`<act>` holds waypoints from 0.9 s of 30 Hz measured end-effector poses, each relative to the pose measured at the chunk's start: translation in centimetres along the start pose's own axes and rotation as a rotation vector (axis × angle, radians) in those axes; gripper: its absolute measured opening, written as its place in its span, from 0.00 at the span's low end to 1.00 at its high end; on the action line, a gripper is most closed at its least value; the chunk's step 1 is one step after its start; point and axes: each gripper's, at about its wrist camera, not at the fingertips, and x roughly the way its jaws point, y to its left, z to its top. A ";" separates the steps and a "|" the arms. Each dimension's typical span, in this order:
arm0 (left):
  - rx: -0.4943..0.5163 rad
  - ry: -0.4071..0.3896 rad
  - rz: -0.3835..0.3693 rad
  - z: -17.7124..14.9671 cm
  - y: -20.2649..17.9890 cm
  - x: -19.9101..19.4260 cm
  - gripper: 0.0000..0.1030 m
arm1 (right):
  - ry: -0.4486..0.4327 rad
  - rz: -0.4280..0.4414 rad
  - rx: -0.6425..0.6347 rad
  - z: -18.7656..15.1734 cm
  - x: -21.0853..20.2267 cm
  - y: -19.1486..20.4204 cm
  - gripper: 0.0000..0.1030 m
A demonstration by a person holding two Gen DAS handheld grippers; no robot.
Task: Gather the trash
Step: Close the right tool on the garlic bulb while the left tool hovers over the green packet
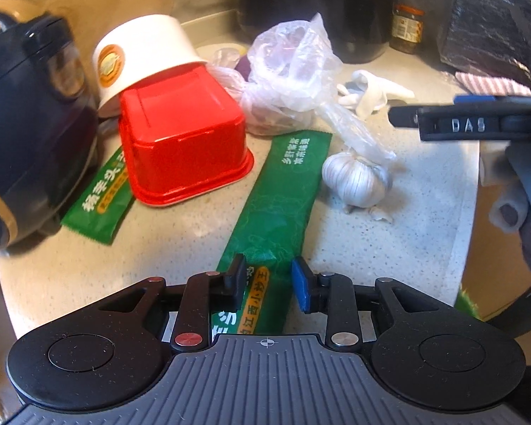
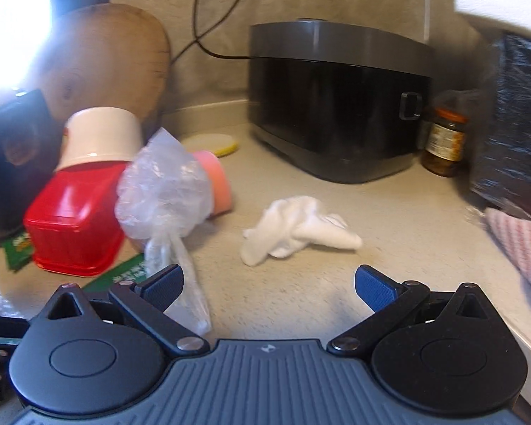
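on a cluttered worktop (image 1: 424,212), the left gripper (image 1: 269,283) hangs with fingers parted astride a flat green wrapper (image 1: 276,194), unpinched, so lower squarely before closing; the right gripper (image 2: 269,285) gapes wide, empty.

A red tub (image 1: 180,148) is seen at centre left, green wrappers (image 1: 269,205) with white and yellow lettering below it, a white tissue (image 2: 297,230) at centre, on a speckled pale grey table (image 1: 424,219).
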 end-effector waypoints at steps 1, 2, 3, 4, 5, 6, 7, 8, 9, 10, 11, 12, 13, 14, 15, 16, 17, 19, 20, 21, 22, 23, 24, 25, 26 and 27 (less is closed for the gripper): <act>-0.011 0.001 -0.003 -0.1 0.1 -0.1 0.32 | 0.004 -0.003 -0.001 -0.1 -0.1 0.1 1.00; -0.020 0.001 -0.005 -0.1 0.2 -0.2 0.32 | 0.007 0.001 -0.001 -0.3 -0.1 0.2 1.00; -0.027 0.000 -0.006 -0.1 0.3 -0.2 0.32 | 0.008 0.010 0.004 -0.4 -0.3 0.2 1.00; -0.033 0.000 -0.007 -0.1 0.4 -0.3 0.32 | 0.012 0.027 0.010 -0.4 -0.2 0.3 1.00; -0.038 0.003 -0.006 -0.1 0.4 -0.3 0.31 | 0.019 0.051 0.009 -0.5 -0.2 0.5 1.00; -0.042 0.005 -0.005 -0.2 0.4 -0.3 0.31 | 0.030 0.075 -0.001 -0.5 -0.2 0.7 1.00; -0.043 0.008 -0.005 -0.2 0.4 -0.3 0.31 | 0.036 0.083 -0.013 -0.5 -0.1 1.0 1.00; -0.042 0.010 -0.004 -0.2 0.4 -0.4 0.31 | 0.029 0.075 -0.020 -0.6 -0.4 1.2 1.00; -0.041 0.011 -0.003 -0.2 0.4 -0.4 0.31 | 0.012 0.054 -0.022 -0.8 -0.6 1.4 1.00; -0.042 0.011 -0.004 -0.2 0.4 -0.4 0.31 | -0.006 0.035 -0.026 -0.9 -0.9 1.5 1.00; -0.046 0.010 -0.006 -0.2 0.5 -0.5 0.31 | -0.018 0.022 -0.033 -1.0 -1.1 1.7 1.00; -0.051 0.009 -0.009 -0.2 0.5 -0.5 0.31 | -0.024 0.011 -0.039 -1.1 -1.2 1.8 1.00; -0.057 0.007 -0.011 -0.2 0.5 -0.5 0.31 | -0.026 0.001 -0.042 -1.1 -1.3 1.9 1.00; -0.062 0.007 -0.013 -0.3 0.6 -0.4 0.31 | -0.027 -0.003 -0.040 -1.1 -1.4 1.9 1.00; -0.063 0.009 -0.013 -0.3 0.5 -0.4 0.31 | -0.027 0.001 -0.034 -1.1 -1.4 1.9 1.00; -0.060 0.011 -0.014 -0.3 0.5 -0.4 0.31 | -0.022 0.009 -0.027 -1.1 -1.4 1.8 1.00; -0.057 0.014 -0.014 -0.3 0.4 -0.4 0.31 | -0.009 0.017 -0.019 -1.1 -1.3 1.8 1.00; -0.049 0.021 -0.016 -0.1 0.4 -0.3 0.31 | 0.021 0.041 0.003 -1.2 -1.1 1.6 1.00; -0.044 0.024 -0.018 0.0 0.4 -0.3 0.31 | 0.034 0.057 0.015 -1.4 -1.0 1.5 1.00; -0.038 0.027 -0.019 0.0 0.3 -0.2 0.31 | 0.044 0.072 0.026 -1.5 -0.9 1.5 1.00; -0.030 0.029 -0.020 0.0 0.2 -0.1 0.31 | 0.049 0.083 0.035 -1.7 -0.9 1.4 1.00; -0.022 0.030 -0.020 0.0 0.1 -0.1 0.32 | 0.051 0.092 0.042 -1.8 -1.0 1.4 1.00; -0.012 0.032 -0.019 0.1 0.0 0.0 0.32 | 0.052 0.098 0.046 -2.0 -1.0 1.4 1.00; -0.004 0.034 -0.019 0.1 -0.1 0.1 0.33 | 0.054 0.101 0.045 -2.0 -1.0 1.5 1.00; 0.005 0.035 -0.019 0.1 -0.2 0.1 0.34 | 0.057 0.100 0.041 -2.0 -1.0 1.6 1.00; 0.016 0.035 -0.020 0.1 -0.3 0.2 0.35 | 0.066 0.093 0.035 -2.0 -0.9 1.7 1.00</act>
